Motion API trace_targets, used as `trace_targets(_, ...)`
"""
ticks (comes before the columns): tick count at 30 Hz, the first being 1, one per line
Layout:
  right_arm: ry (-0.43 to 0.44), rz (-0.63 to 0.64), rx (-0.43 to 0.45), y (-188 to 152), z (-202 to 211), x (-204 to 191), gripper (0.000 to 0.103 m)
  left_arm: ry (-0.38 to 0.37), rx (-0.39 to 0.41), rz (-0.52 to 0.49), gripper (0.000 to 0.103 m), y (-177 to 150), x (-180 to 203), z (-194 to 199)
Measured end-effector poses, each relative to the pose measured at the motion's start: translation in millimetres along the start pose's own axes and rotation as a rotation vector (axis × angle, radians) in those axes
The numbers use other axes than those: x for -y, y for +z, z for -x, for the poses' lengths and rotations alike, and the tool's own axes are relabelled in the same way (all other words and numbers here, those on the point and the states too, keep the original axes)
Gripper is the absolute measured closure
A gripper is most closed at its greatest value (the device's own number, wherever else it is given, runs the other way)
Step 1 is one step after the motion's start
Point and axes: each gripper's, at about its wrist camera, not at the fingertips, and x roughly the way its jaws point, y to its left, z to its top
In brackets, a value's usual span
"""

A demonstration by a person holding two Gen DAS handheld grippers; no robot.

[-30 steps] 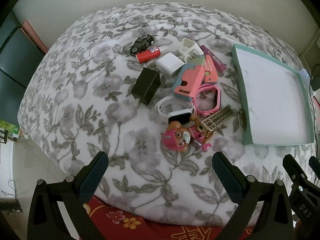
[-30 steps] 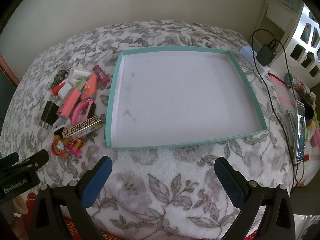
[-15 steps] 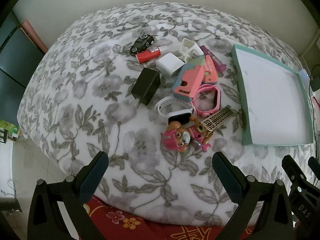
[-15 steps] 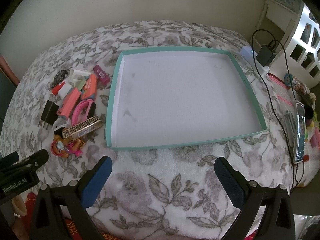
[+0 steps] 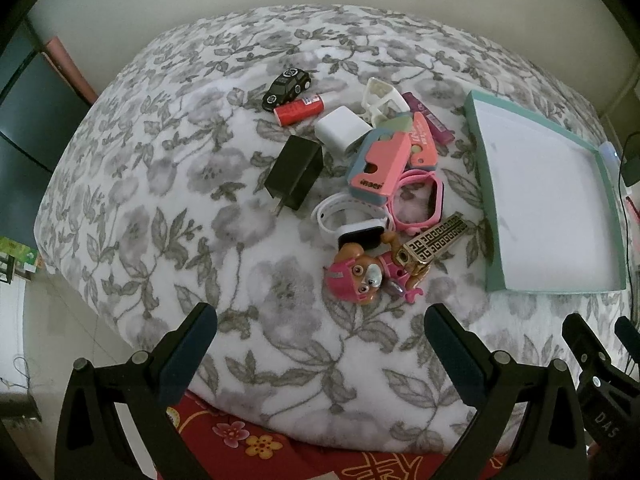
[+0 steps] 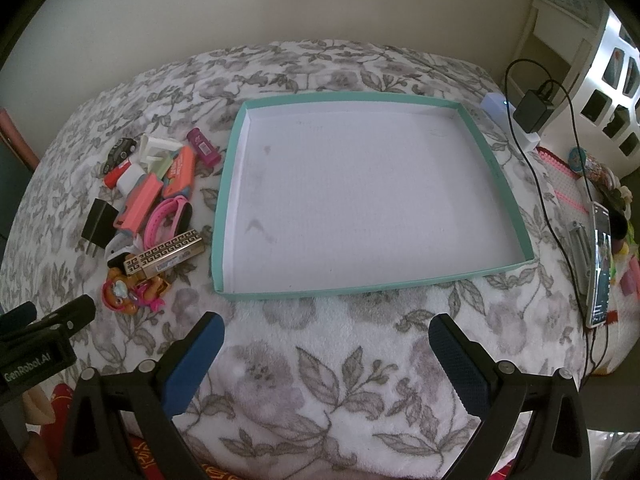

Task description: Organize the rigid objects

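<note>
Flowery blanket (image 5: 168,184) holds one tray (image 6: 490,156); only the right view shows one phone (image 6: 599,264). Left gripper (image 5: 320,344) and right gripper (image 6: 326,346) gape, holding nothing.

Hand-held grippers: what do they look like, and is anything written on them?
Both are black plastic with two fingers ending in dark blue ribbed pads. Round silver screws sit on the fingers. The left hand-held gripper reads "GenRobot.AI" on its side, seen from the right camera. The right hand-held gripper shows white letters "DAS", seen from the left camera.

A home bedroom: floral fleece blanket (image 6: 320,360), charging phone (image 6: 599,264), white shelving (image 6: 612,80).
</note>
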Motion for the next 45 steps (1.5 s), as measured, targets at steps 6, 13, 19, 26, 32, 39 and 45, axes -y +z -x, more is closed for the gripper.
trace_targets(6,0.000,0.000,0.000,-0.1,-0.1,-0.2,0.000,-0.004,-0.003,0.002,0.000,0.6,-0.1,0.0)
trace_targets(13,0.000,0.000,-0.001,0.2,-0.2,-0.2,0.000,-0.022,0.012,-0.012,0.000,0.1,4.2,3.2)
trace_targets(19,-0.001,0.001,-0.002,0.3,0.0,-0.2,0.000,-0.032,0.023,-0.009,0.000,0.4,4.5,5.3)
trace_targets(26,0.034,0.007,0.012,-4.4,5.4,-3.7,0.000,-0.122,0.044,0.042,0.000,3.4,-10.4,11.2)
trace_targets(32,0.146,0.046,-0.033,1.2,3.0,-28.6,0.000,-0.123,0.126,0.098,0.000,17.4,-40.6,21.2)
trace_targets(39,0.236,0.041,-0.085,21.6,-14.1,-66.4,0.001,-0.178,0.053,0.120,0.000,38.4,-62.7,4.7)
trace_targets(45,0.237,0.151,-0.101,32.9,-31.2,-93.9,0.004,-0.180,-0.044,0.143,0.000,34.6,-67.4,-29.0)
